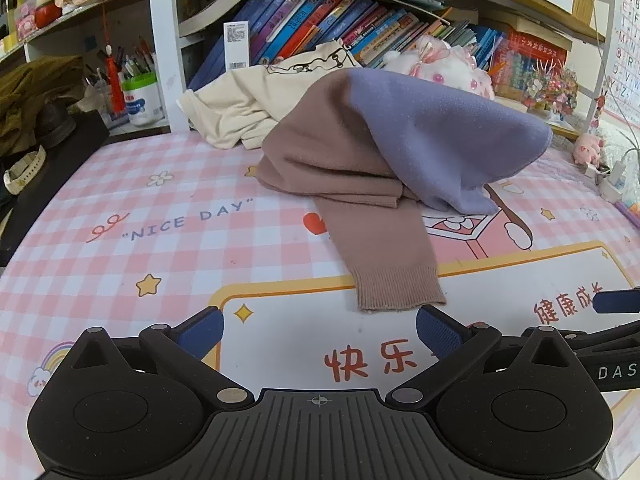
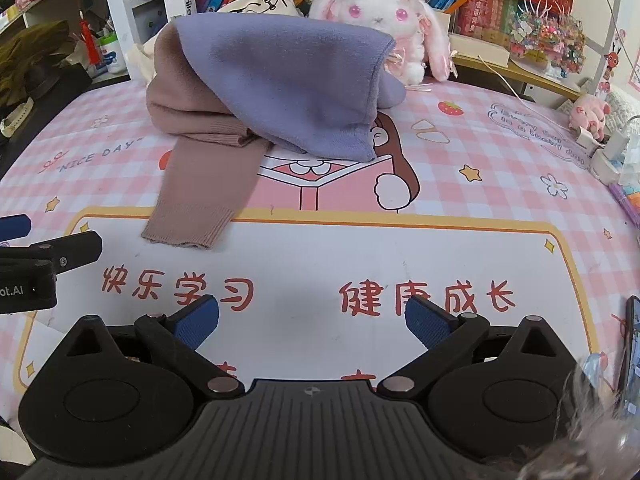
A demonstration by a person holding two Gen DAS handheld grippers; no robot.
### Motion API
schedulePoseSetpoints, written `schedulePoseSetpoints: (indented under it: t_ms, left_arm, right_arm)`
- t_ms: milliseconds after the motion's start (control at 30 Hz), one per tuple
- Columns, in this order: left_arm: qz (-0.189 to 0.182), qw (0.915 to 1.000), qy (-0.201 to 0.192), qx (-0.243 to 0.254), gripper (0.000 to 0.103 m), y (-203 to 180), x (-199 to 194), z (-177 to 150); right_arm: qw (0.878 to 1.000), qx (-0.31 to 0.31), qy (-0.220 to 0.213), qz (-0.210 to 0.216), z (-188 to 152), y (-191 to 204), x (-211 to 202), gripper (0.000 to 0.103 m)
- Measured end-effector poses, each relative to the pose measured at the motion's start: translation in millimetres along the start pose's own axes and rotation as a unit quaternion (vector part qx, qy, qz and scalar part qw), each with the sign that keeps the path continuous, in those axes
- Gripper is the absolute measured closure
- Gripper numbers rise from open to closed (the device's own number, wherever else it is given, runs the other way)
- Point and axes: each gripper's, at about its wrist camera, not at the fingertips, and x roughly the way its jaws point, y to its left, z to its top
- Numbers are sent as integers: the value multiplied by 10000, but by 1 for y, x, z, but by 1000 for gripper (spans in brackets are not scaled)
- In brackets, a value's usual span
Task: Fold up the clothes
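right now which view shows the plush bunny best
The right wrist view: the plush bunny shows nearly whole there, face, ears and pink bows, sitting behind the purple garment. In the left wrist view the bunny is mostly hidden behind that garment, with only its top and bows showing.

Both views are evenly and brightly lit, soft shadows are cast under the heaped clothes [image 1: 392, 152], and strong fisheye bending with dark corner vignetting is seen.

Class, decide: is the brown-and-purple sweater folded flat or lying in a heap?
In a heap: the sweater is bunched up, one sleeve trailing out.
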Motion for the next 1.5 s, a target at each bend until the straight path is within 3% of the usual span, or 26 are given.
schedulePoseSetpoints:
  t_ms: [1500]
  left_arm:
    - [86, 9999, 95, -103, 0, 1, 9, 6]
  right_arm:
    - [10000, -71, -45, 4, 9, -2, 11, 2]
